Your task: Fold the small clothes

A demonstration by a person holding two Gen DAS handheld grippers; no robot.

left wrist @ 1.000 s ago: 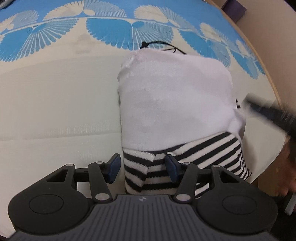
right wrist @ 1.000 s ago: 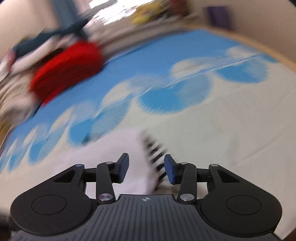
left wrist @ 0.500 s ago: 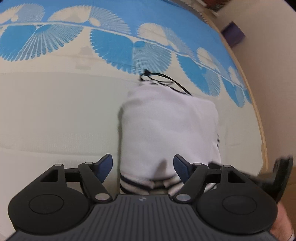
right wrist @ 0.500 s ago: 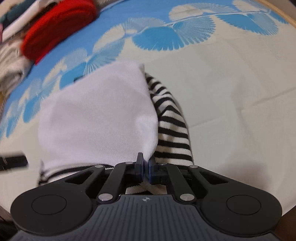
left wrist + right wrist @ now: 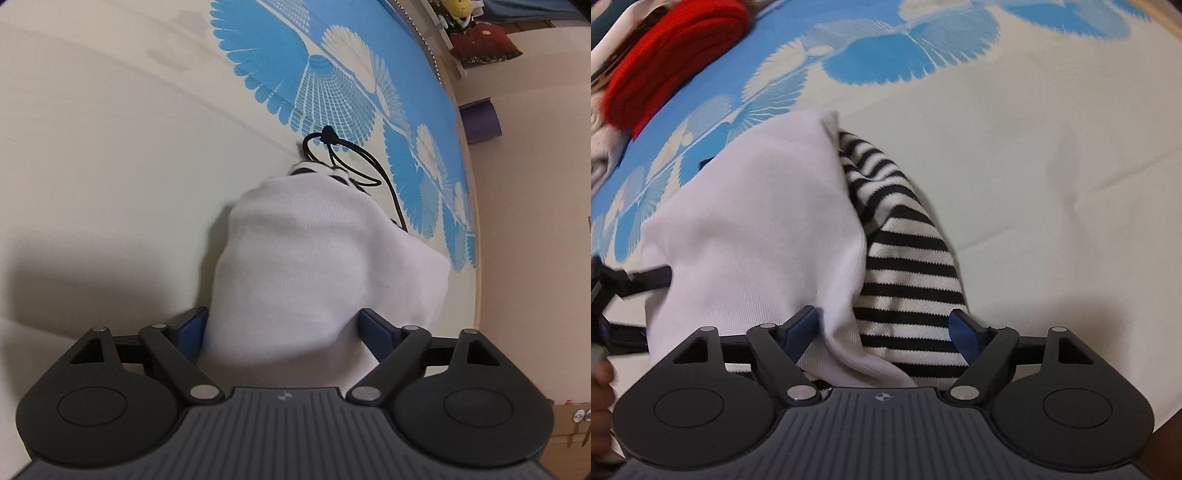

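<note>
Both claws, left claw (image 5: 280, 328) and right claw (image 5: 886, 328), had just opened wide astride the white-and-striped garment (image 5: 768, 229); we judged the fold released.

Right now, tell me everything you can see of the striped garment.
The striped garment is a black-and-white knit, folded into a small bundle with its plain white side outermost. It lies on the cream part of the bedspread. A black drawstring loops from its far end. Both tools straddle its near edge, open.
</note>
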